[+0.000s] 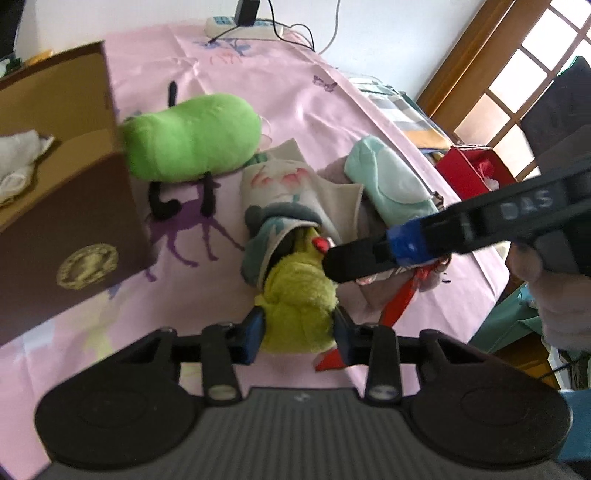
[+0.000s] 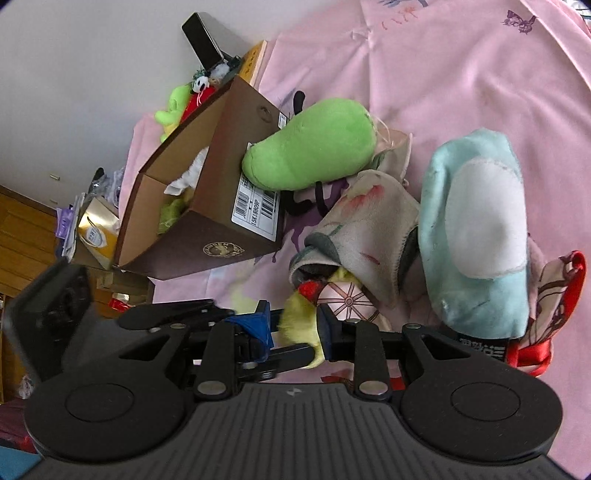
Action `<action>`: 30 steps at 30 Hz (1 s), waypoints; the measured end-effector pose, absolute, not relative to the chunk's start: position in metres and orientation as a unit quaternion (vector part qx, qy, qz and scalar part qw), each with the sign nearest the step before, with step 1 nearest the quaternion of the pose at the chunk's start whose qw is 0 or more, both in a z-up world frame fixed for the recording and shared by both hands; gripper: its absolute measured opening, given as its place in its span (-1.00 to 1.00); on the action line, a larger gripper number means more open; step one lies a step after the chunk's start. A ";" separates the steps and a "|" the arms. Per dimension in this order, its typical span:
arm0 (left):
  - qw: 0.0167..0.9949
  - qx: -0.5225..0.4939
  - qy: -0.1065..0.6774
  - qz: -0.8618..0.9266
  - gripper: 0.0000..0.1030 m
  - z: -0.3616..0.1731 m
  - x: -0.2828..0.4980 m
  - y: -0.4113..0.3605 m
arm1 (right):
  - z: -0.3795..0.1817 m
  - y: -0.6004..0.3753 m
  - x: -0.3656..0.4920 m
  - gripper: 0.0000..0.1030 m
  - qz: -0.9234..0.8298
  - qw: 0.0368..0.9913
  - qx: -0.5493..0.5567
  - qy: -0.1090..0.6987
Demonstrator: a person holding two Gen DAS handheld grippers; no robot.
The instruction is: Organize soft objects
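My left gripper [image 1: 297,332] is shut on a yellow-green plush toy [image 1: 299,306] whose far end sits inside a rolled grey floral cloth [image 1: 295,184]. My right gripper [image 2: 293,328] reaches in from the right in the left wrist view [image 1: 332,262]; its jaws stand apart around the same yellow plush [image 2: 299,321]. A bright green bean plush [image 1: 192,136] leans against the brown cardboard box [image 1: 74,236], also in the right wrist view [image 2: 310,144]. A mint plush [image 2: 476,229] lies to the right.
The box [image 2: 207,236] holds white cloth [image 1: 18,162] and a yellowish item. A red ribbon and printed cloth [image 2: 554,295] lie under the mint plush. A power strip [image 1: 240,27] sits at the far edge of the pink tablecloth [image 1: 258,81]. Clutter stands beyond the table's left edge.
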State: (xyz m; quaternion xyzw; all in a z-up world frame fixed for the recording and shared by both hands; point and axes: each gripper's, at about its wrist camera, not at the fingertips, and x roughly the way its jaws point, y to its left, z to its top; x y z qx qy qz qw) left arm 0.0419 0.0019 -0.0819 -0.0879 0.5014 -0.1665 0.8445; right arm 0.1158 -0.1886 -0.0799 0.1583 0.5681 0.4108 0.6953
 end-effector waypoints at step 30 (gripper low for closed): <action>0.874 -0.129 0.445 -0.143 -0.67 -0.038 -0.018 0.099 | -0.068 -0.110 0.112 -0.76 0.482 0.606 0.221 0.593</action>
